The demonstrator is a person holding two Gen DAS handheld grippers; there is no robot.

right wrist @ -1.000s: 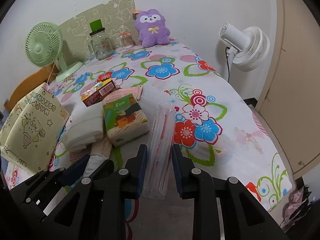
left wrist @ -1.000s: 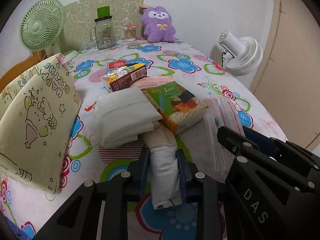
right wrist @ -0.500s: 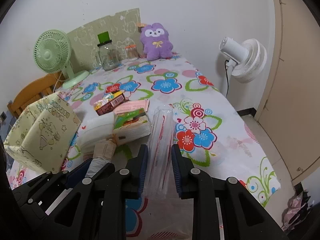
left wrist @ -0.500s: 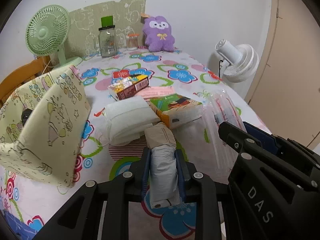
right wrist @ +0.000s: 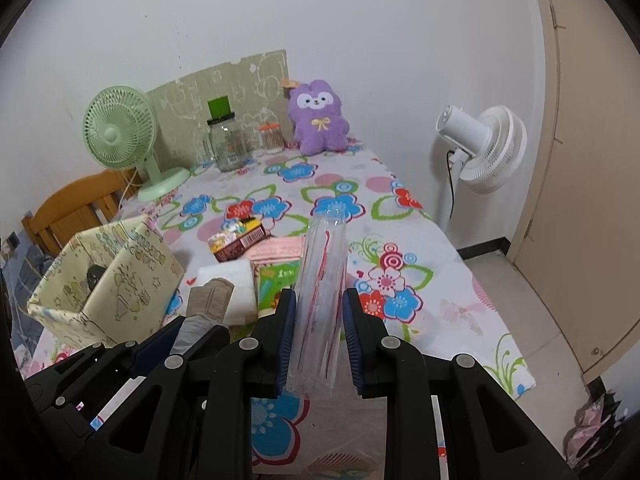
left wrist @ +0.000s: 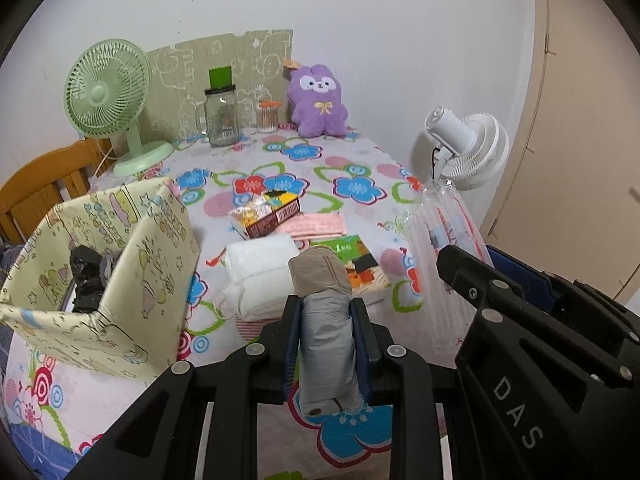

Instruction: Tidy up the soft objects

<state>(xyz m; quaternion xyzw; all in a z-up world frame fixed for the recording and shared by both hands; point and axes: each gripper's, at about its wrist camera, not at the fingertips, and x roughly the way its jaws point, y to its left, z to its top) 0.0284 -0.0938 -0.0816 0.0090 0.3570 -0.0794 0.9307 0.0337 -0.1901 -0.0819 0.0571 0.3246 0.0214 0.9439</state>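
Right tongs carry white "DAS" lettering on black.

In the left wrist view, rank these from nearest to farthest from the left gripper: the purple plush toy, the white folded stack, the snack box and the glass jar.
From the left gripper:
1. White folded stack, just ahead, slightly left.
2. Snack box, further up the table, mid-cloth.
3 and 4. Glass jar, back left, and purple plush toy, back centre by the wall: too close to call.

Both wrist views downward over table
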